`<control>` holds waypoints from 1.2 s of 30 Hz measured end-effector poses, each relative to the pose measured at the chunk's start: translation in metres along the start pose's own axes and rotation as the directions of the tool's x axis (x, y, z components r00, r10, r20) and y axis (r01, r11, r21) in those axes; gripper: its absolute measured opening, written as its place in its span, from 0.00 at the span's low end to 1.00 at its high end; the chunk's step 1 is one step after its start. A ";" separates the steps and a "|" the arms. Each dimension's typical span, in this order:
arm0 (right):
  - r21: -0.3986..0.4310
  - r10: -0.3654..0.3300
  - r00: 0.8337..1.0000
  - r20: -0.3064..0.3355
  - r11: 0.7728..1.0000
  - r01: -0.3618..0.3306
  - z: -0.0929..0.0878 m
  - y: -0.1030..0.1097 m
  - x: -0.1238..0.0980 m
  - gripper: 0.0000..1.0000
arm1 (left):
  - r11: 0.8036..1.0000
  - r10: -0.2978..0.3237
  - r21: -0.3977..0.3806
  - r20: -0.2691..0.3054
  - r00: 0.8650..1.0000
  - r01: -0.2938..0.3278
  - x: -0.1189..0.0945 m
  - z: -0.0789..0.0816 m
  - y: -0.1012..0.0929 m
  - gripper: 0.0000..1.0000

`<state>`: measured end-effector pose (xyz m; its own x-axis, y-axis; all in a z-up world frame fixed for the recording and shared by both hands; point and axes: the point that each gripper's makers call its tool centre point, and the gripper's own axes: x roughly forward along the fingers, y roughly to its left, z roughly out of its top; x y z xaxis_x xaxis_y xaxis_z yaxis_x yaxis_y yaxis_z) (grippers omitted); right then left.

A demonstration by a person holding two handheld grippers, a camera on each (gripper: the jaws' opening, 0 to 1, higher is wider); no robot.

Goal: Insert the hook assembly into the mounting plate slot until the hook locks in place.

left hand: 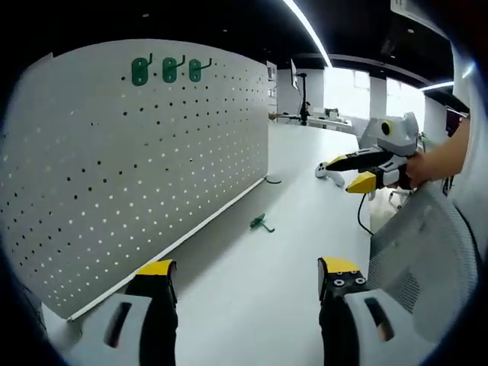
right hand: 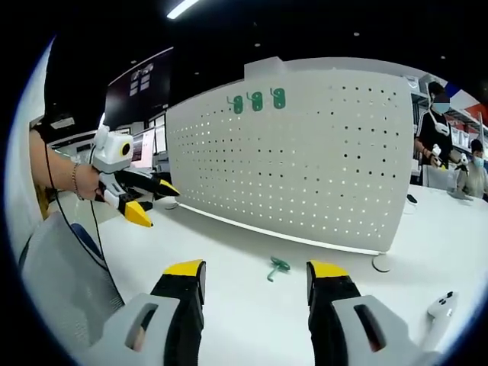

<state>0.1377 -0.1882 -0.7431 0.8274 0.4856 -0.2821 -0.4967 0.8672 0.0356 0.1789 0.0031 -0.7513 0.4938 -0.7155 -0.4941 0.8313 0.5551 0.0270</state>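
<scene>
- We take the white pegboard, the mounting plate, as our landmark; it stands upright on the white table.
- Three green hooks already hang in a row near the pegboard's top edge, also seen in the right gripper view.
- One more green hook assembly lies flat on the table in front of the pegboard's foot, a little way off it and touching nothing; in the right gripper view it lies at.
- Our left gripper has its jaws spread wide with nothing between them, and sits on the table side of the pegboard, well short of the loose hook.
- Our right gripper is likewise spread and empty, facing the pegboard with the loose hook just ahead of its jaws.
- We judge the task barely begun for this hook: picking it up, carrying it to a pegboard slot and pressing it in until it locks all remain.
- People stand beyond the pegboard's far end.
</scene>
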 end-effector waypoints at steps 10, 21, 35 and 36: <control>-0.004 0.009 1.000 -0.024 1.000 -0.010 -0.004 0.003 0.002 0.52 | 0.998 -0.034 0.047 -0.042 0.999 0.036 0.010 0.001 -0.001 0.78; 0.001 0.014 0.999 -0.040 1.000 -0.014 -0.009 0.003 0.003 0.52 | 0.988 -0.094 0.113 -0.097 0.991 0.105 0.025 0.001 -0.011 0.78; 0.005 0.013 0.998 -0.054 1.000 -0.013 -0.012 0.002 0.003 0.52 | 0.969 -0.149 0.174 -0.150 0.977 0.175 0.046 0.006 -0.018 0.80; 0.004 0.014 0.998 -0.057 1.000 -0.014 -0.012 0.003 0.003 0.52 | 0.968 -0.153 0.176 -0.154 0.976 0.179 0.047 0.006 -0.019 0.80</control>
<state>0.1356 -0.1859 -0.7555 0.8041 0.4908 -0.3354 -0.5073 0.8607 0.0433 0.1882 -0.0437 -0.7695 0.3158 -0.7184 -0.6199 0.9382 0.3341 0.0908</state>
